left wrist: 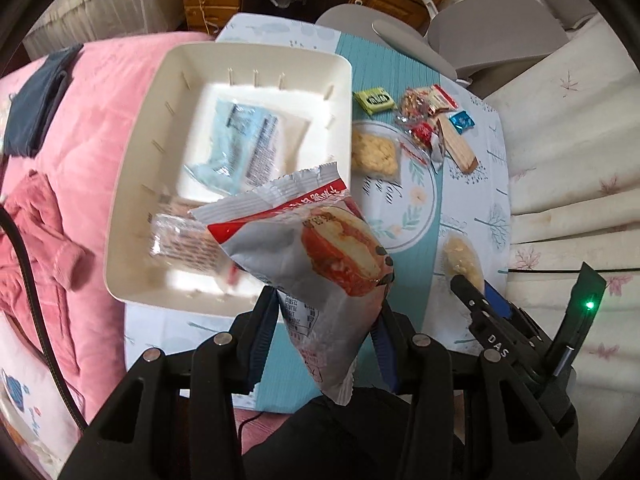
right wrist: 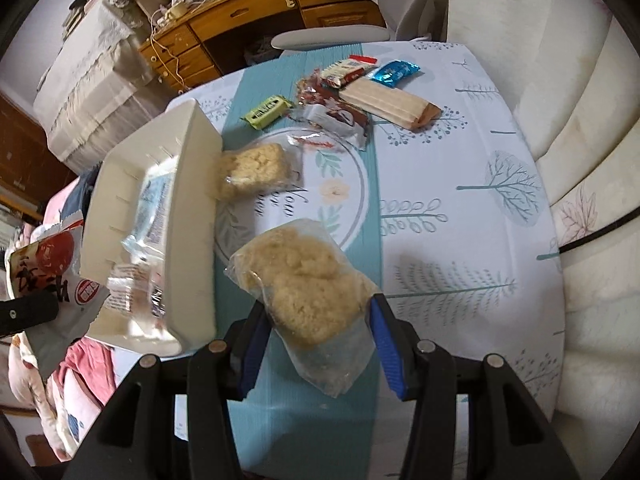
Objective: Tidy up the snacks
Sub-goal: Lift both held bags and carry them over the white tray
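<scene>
My left gripper (left wrist: 326, 316) is shut on a grey and red cake packet (left wrist: 316, 256), held above the near corner of the cream basket (left wrist: 136, 184). The basket holds a pale blue packet (left wrist: 240, 140) and a clear wrapped snack (left wrist: 184, 240). My right gripper (right wrist: 318, 320) is shut on a clear bag of yellow crispy cake (right wrist: 304, 280), lifted over the table. The right gripper (left wrist: 480, 304) also shows in the left wrist view, low on the right. In the right wrist view the cake packet (right wrist: 48, 268) appears at the left edge, beside the basket (right wrist: 192, 208).
On the patterned tablecloth (right wrist: 460, 184) lie another yellow crispy cake bag (right wrist: 256, 168), a green packet (right wrist: 266, 110), a red wrapped snack (right wrist: 332, 114), a long beige wafer pack (right wrist: 392, 106) and a blue candy (right wrist: 392, 72). A pink blanket (left wrist: 96, 92) lies left; a cream cushion (right wrist: 580, 140) right.
</scene>
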The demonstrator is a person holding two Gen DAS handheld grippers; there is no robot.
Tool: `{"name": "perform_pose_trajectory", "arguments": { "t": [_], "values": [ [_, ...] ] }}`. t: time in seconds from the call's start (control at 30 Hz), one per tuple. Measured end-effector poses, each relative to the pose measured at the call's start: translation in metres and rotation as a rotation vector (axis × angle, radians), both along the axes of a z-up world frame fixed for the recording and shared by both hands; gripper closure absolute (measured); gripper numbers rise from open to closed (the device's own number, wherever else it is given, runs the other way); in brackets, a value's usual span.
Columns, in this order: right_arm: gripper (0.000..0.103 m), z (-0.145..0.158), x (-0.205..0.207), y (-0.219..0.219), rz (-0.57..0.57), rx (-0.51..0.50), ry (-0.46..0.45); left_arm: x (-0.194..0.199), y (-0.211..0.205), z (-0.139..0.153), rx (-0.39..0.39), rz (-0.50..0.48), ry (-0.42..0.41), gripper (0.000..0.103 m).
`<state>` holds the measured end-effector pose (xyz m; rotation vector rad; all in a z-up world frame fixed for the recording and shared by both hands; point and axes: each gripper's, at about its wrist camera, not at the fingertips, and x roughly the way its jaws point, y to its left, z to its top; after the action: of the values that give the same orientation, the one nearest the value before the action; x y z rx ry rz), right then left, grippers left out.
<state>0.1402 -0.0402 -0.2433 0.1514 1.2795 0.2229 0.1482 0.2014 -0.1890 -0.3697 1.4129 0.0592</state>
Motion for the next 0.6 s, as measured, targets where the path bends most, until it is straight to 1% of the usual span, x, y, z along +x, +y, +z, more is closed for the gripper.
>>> {"name": "perform_pose_trajectory", "arguments": {
  "t": [0.33,0.47,0.6],
  "values": [
    [0.053,0.013,-0.014,0.052,-0.016,0.051,-0.047,-0.002,0.050,-0.007,0.042,-0.037,-0.009,0.059],
    [0.053,0.013,-0.019,0.073,-0.007,0.083,-0.062,-0.003,0.070,-0.010,0.056,-0.051,-0.024,0.059],
    [0.053,0.012,-0.024,0.097,0.015,0.123,-0.072,-0.003,0.089,-0.018,0.053,-0.042,-0.012,0.059]
  ]
}}
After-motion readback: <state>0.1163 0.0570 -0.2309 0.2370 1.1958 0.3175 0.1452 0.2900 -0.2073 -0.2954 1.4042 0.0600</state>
